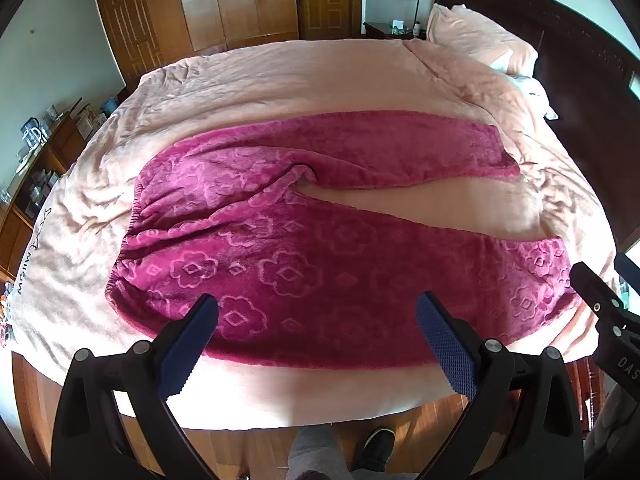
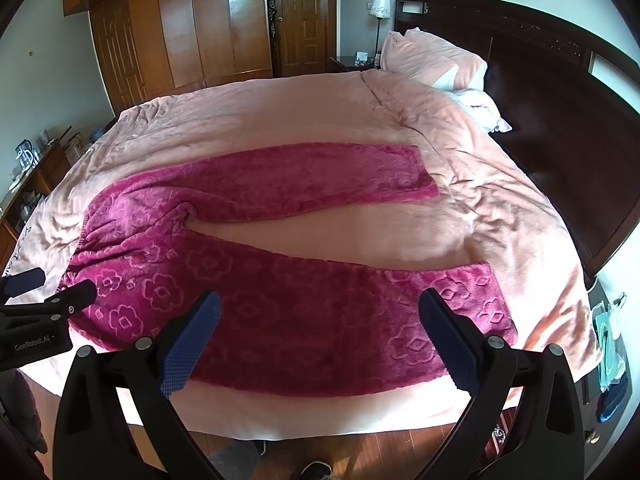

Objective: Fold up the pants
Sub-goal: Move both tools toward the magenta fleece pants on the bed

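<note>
Magenta fleece pants with an embossed flower pattern lie spread flat on the pink bed cover, waistband at the left, two legs splayed apart to the right. They also show in the right wrist view. My left gripper is open and empty, held above the near leg close to the waist end. My right gripper is open and empty above the near leg, toward its cuff. Each gripper shows at the edge of the other's view: the right gripper and the left gripper.
Pink pillows and a dark wooden headboard are at the right. A wooden wardrobe and door stand behind the bed. A cluttered side cabinet is at the left. Wooden floor and the person's feet are below.
</note>
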### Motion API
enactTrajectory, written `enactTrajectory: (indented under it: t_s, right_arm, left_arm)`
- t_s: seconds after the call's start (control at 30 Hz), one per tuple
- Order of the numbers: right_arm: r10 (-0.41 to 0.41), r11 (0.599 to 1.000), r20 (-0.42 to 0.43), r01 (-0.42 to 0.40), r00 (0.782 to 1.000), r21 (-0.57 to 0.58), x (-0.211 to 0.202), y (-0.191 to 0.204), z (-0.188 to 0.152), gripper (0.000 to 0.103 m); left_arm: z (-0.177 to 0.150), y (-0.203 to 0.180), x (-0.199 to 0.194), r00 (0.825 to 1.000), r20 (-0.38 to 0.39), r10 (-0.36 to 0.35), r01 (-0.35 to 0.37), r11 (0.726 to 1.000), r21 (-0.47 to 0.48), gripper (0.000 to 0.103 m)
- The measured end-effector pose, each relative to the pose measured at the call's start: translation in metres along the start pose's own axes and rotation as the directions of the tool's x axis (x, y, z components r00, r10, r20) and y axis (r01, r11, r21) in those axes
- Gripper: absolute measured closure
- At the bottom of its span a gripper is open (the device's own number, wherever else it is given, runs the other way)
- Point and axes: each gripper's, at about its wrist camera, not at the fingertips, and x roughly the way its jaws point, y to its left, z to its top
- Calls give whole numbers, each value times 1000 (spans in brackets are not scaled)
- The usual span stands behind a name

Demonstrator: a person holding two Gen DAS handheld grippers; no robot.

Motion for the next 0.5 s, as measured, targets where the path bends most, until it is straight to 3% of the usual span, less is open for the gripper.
enactTrajectory:
  t_s: [0.5]
  right_arm:
    - [9,1000,-31,-9,999,-3,11,9,-1,3]
  left_arm:
    - [4,7,7,1000,-23,10,-10,1000,-8,5]
